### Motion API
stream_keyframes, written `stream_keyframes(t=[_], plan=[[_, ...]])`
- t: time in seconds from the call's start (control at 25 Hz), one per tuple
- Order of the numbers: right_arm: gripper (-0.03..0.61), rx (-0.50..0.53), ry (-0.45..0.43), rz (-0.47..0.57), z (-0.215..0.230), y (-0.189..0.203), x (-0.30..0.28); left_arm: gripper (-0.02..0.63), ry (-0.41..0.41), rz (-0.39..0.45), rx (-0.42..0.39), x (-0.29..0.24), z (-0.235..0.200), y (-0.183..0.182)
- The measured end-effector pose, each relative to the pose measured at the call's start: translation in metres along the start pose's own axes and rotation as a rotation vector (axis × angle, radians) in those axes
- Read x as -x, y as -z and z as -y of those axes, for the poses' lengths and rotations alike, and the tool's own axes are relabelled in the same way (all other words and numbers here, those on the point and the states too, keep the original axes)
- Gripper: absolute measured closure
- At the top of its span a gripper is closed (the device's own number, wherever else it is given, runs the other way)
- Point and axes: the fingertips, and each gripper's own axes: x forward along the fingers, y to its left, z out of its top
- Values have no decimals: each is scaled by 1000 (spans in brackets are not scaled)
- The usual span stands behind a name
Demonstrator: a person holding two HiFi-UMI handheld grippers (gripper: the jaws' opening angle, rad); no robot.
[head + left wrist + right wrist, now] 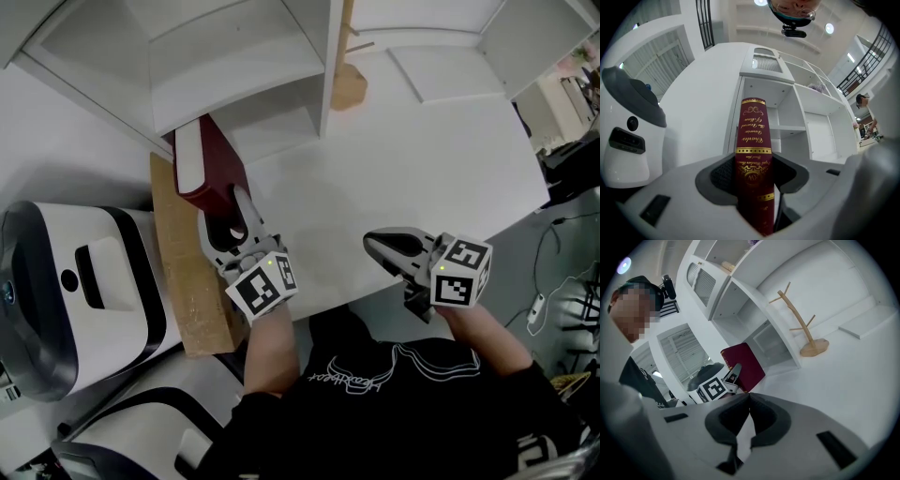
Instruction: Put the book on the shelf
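Note:
A dark red book [208, 169] with gold lettering on its spine [753, 154] is held upright in my left gripper [225, 214], whose jaws are shut on its lower part. The book's top points at the lower compartments of the white shelf unit [246, 70], just in front of them. The shelf's open compartments [787, 117] show behind the spine in the left gripper view. My right gripper [398, 248] hovers over the white table [422, 159] to the right, jaws shut with nothing between them. From the right gripper view the book [743, 364] and the left gripper [724, 380] are ahead.
A wooden branch stand [348, 82] stands on the table beside the shelf's divider, also seen as a stand [806, 333] in the right gripper view. A wooden board [187, 272] lies at the table's left edge. A white and black machine [66, 291] sits at far left.

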Motion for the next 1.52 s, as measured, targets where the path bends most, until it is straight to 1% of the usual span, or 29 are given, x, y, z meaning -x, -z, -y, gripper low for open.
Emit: stream_keyframes(t=[0.32, 0.52, 0.68, 0.8, 0.88, 1.04, 1.28, 1.52], plan=[[572, -11, -2, -8, 8, -1, -9, 405, -6, 9, -17, -12, -2, 6], [572, -19, -3, -8, 14, -6, -15, 405, -11, -6, -15, -21, -1, 11], [572, -27, -7, -7, 17, -10, -21, 405, 2, -27, -19, -30, 0, 16], [572, -36, -11, -1, 19, -15, -24, 403, 3, -39, -1, -37, 1, 20], [572, -39, -16, 6, 21, -19, -26, 403, 6, -58, -4, -43, 2, 22], [572, -38, -18, 32, 24, -32, -31, 403, 19, -124, -25, -53, 3, 33], [572, -41, -18, 49, 30, -43, -38, 403, 30, -153, -31, -72, 3, 38], [572, -28, -9, 51, 33, -53, -44, 403, 32, -200, -30, -88, 5, 44]])
